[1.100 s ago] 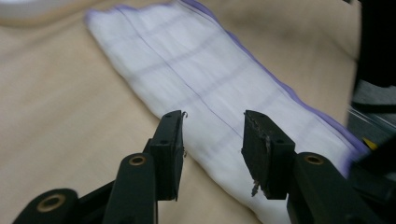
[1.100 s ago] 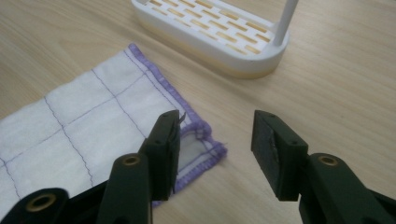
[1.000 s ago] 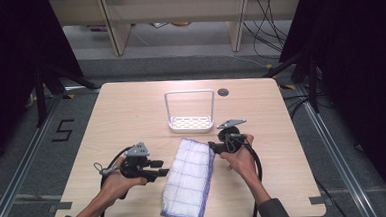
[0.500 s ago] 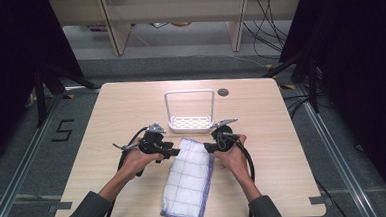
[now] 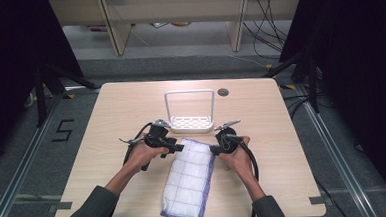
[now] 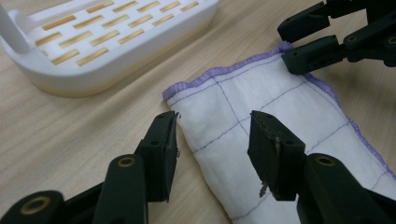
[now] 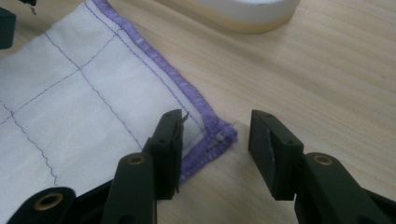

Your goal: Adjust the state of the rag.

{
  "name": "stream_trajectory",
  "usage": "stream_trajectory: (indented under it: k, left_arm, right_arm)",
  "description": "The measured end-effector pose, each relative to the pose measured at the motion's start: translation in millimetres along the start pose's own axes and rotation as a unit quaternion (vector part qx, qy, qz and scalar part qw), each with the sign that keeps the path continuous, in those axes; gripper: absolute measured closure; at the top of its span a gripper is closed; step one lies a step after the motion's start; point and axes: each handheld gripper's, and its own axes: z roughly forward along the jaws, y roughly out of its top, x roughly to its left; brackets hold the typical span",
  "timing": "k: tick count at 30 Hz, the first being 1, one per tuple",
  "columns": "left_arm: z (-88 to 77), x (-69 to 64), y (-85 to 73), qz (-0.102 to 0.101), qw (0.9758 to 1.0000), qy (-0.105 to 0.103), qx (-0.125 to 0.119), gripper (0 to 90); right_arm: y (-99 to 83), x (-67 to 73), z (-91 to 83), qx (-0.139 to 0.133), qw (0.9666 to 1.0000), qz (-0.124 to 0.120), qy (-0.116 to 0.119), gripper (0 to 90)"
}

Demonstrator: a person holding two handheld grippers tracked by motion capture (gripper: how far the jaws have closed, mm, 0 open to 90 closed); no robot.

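Step in hand, as judged: taking hold of the two far corners of the cloth (image 5: 189, 179), folded long and lying on the table (image 5: 282, 129) between the hands.

Left gripper (image 6: 212, 140): jaws apart, just been opening; one fingertip (image 6: 163, 140) sits off the cloth's edge on bare wood, the other over the fabric. Corner lies just beyond the tips. No grip.

Right gripper (image 7: 215, 144): jaws apart, just been closing; the purple-hemmed corner lies between the fingertips (image 7: 170, 140), not pinched.

Next move, judged: lower both sets of tips onto the wood and close on the hem; thin fabric lying flat, so the lower finger must get under the edge.

Surface: pale wood-grain top. White slotted rack (image 5: 190, 121) just past both sets of fingers. Beyond the table, grey floor, shelving legs (image 5: 239, 26), cables (image 5: 266, 19), dark curtains at the sides.
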Motion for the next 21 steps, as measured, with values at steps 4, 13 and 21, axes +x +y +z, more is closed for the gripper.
stream_trajectory:
  k: [4,13,21]
  left_arm:
    - [6.6,0.8,4.0,0.002,1.0000,0.008,0.006,51.1]
    - [17.3,10.7,7.4,0.004,0.9998,0.016,0.014,51.5]
    - [22.4,16.4,5.2,-0.001,0.9999,0.012,0.004,64.1]
  right_arm:
    - [-0.4,0.2,0.4,0.014,0.9999,0.005,0.004,55.9]
    - [1.9,0.7,2.0,0.018,0.9996,-0.017,0.016,65.1]
    - [9.8,-3.3,8.3,0.008,0.9983,-0.027,0.052,85.4]
